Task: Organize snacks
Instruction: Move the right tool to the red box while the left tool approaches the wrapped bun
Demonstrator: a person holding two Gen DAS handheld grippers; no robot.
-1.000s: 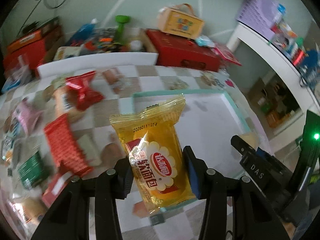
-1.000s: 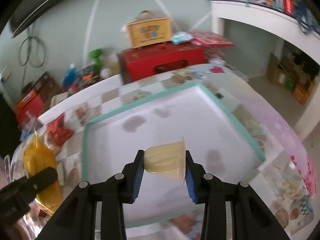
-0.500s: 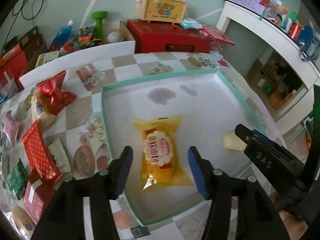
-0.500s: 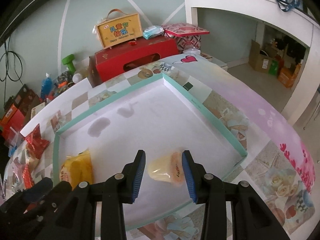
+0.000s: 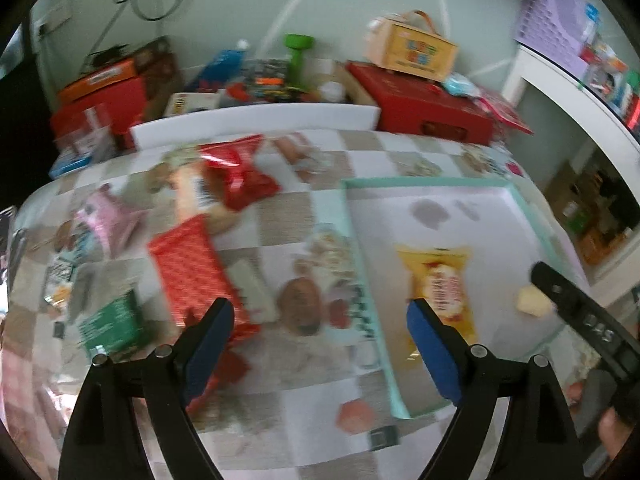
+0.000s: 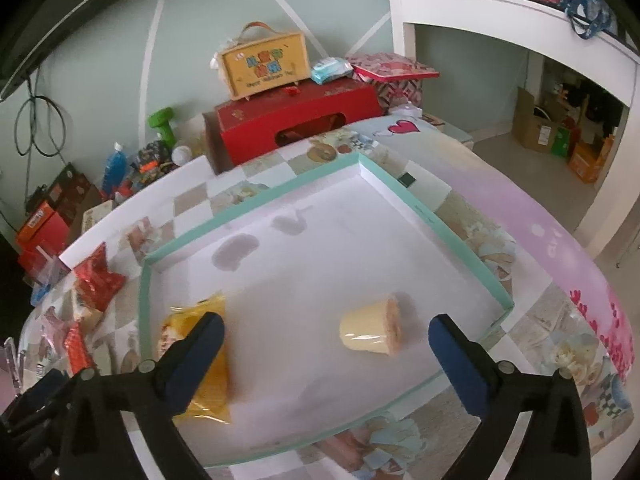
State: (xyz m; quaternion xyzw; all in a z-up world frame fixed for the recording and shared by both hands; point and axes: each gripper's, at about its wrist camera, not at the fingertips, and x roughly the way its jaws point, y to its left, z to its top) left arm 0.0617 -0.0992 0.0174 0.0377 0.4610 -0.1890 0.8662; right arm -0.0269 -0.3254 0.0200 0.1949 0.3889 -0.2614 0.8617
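Observation:
A shallow teal-rimmed tray (image 6: 436, 216) with a white floor lies on the table; it also shows in the left wrist view (image 5: 520, 196). In it lie a yellow bread packet (image 5: 440, 284), also seen in the right wrist view (image 6: 208, 380), and a pale jelly cup (image 6: 372, 330) on its side (image 5: 532, 300). My left gripper (image 5: 320, 336) is open and empty over the table left of the tray. My right gripper (image 6: 326, 354) is open and empty above the tray's near part, jaws either side of the cup.
Loose snacks lie left of the tray: a red patterned packet (image 5: 192, 272), a red bow-shaped packet (image 5: 240, 172), a pink packet (image 5: 108, 220), a green packet (image 5: 112, 324). A red box (image 6: 296, 116) with a yellow case (image 6: 264, 64) stands behind the table.
Both grippers have opened wider and drawn back from the tray. The left gripper has swung left toward the loose snacks. The bread packet and jelly cup stay in the tray.

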